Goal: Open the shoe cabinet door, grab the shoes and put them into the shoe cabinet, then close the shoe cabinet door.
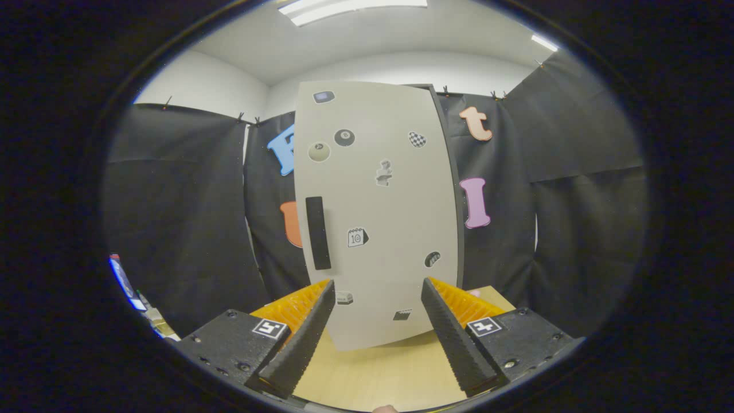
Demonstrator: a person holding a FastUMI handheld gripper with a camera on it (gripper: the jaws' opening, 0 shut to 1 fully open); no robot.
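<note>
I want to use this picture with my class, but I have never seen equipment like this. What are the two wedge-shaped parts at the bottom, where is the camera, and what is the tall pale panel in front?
The two wedges are the fingers of a hand-held gripper, a tool that a person carries to do a household task. The camera rides on that tool and looks forward along the fingers, so the picture bends like a fish's eye. The fingers stand apart, open, and hold nothing. Just ahead of them is the shoe cabinet door, pale, closed towards us, dotted with small stickers, with a dark upright handle near its left side. The cabinet stands on a light wooden surface. Black cloth walls hang behind it.
</note>
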